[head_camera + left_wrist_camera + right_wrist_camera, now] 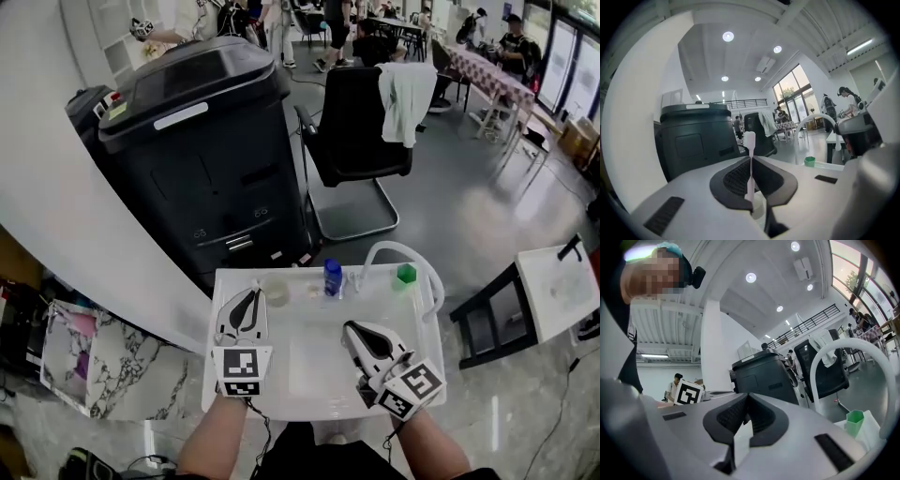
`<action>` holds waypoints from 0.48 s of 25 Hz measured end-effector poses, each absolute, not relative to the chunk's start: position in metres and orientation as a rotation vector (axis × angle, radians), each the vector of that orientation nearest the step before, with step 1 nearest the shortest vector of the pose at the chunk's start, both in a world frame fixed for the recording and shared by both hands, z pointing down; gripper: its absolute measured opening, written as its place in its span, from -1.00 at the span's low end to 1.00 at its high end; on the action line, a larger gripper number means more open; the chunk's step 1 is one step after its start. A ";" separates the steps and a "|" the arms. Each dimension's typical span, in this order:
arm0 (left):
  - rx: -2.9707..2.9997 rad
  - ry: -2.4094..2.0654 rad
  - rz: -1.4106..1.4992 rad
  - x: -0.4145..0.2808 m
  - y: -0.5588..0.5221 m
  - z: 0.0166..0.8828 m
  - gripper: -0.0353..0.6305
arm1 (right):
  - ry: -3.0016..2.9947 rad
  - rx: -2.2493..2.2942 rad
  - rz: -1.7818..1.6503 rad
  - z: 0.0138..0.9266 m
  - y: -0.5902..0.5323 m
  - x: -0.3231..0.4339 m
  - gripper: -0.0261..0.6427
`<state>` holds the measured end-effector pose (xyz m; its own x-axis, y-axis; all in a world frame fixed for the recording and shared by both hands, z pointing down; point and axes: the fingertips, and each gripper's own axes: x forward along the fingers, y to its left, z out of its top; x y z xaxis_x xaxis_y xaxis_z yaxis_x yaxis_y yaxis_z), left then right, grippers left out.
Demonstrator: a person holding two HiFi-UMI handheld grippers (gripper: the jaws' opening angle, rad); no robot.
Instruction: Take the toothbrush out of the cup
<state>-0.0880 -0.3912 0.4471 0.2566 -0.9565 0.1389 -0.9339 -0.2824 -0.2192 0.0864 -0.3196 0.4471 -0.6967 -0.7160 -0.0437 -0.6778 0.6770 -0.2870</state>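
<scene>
step: the pull-out looks nearly done; the toothbrush [749, 143] seems clear of the cup [276, 292], though the head view is too small to be sure.
left claw [751, 158]: clamped on the toothbrush handle, with the brush upright and its white head standing above the jaw tips.
right claw [747, 397]: jaws pressed together with nothing gripped; it hangs over the near right part of the table [314, 370].
toothbrush place: in the left claw, above the far left part of the table.
cup place: a clear cup standing on the table just right of the left claw's tip, apart from both claws.
next move, as i judge it: carry the brush sideways away from the cup and lay it on a bare patch of table, then open the left claw; the grip is on a thin handle, so a tilt could let the brush swivel.
also on the table: a blue bottle [332, 277] near the cup, a green container [406, 273] at the far right, and a white curved tube [412, 258] arching over that corner.
surface: a small white table, mostly bare in the middle.
room: a large black copier [197, 141] behind the table, a black chair [352, 131] draped with a white cloth [406, 98], grey polished floor, people at tables in the far background and tall windows.
</scene>
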 end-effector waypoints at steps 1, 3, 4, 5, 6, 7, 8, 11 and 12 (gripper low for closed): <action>-2.412 1.831 -0.348 -0.089 -0.378 0.439 -0.81 | 2.739 -1.129 -0.367 0.443 -0.313 0.086 -0.87; -2.419 1.850 -0.312 -0.091 -0.351 0.428 -0.81 | 2.745 -1.100 -0.353 0.436 -0.299 0.086 -0.87; -2.428 1.860 -0.298 -0.090 -0.336 0.424 -0.81 | 2.747 -1.087 -0.348 0.433 -0.292 0.086 -0.87; -2.438 1.868 -0.280 -0.090 -0.321 0.420 -0.81 | 2.748 -1.075 -0.347 0.431 -0.285 0.086 -0.87; -2.446 1.874 -0.265 -0.089 -0.306 0.417 -0.81 | 2.749 -1.063 -0.347 0.430 -0.278 0.087 -0.87; -2.450 1.881 -0.256 -0.090 -0.292 0.416 -0.81 | 2.749 -1.054 -0.349 0.429 -0.271 0.087 -0.87; -2.453 1.887 -0.254 -0.091 -0.279 0.416 -0.81 | 2.749 -1.048 -0.353 0.429 -0.266 0.087 -0.87; -2.462 1.911 -0.266 -0.096 -0.243 0.421 -0.81 | 2.751 -1.037 -0.375 0.431 -0.251 0.085 -0.87; -2.466 1.921 -0.272 -0.098 -0.232 0.423 -0.81 | 2.751 -1.034 -0.386 0.432 -0.247 0.084 -0.87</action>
